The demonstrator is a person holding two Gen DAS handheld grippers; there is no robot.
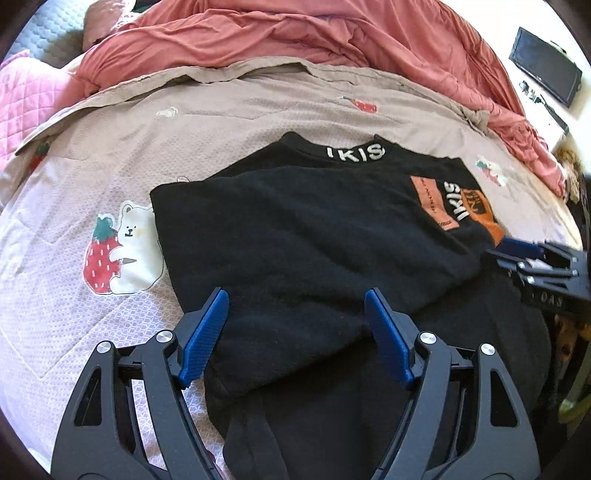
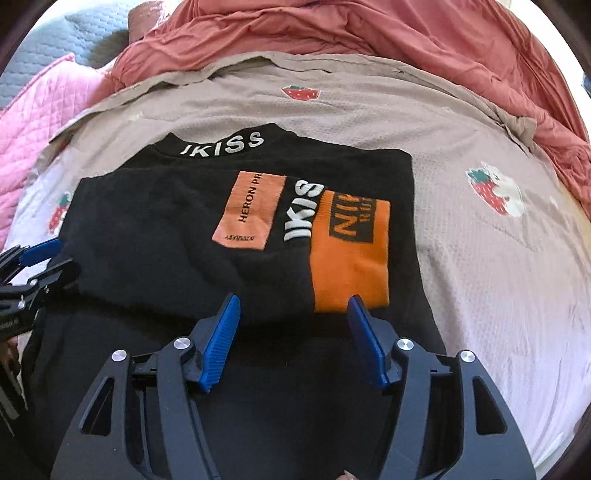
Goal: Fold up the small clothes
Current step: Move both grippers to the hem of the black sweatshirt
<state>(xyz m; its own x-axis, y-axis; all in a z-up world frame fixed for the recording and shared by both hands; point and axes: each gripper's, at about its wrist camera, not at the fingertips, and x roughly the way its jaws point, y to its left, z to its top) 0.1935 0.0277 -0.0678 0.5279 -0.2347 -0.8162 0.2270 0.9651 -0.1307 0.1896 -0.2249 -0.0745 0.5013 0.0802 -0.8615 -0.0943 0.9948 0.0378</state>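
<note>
A black top with white "IKISS" lettering and orange patches lies on the bed, its sides folded in; it also shows in the right wrist view. My left gripper is open, its blue pads spread over the garment's lower left part, holding nothing. My right gripper is open over the lower right part, just below the orange cuff. Each gripper shows at the edge of the other's view: the right one and the left one.
The bed is covered by a beige strawberry-and-bear sheet. A rumpled red quilt lies along the far side, a pink quilted cover at far left. A dark screen stands at far right.
</note>
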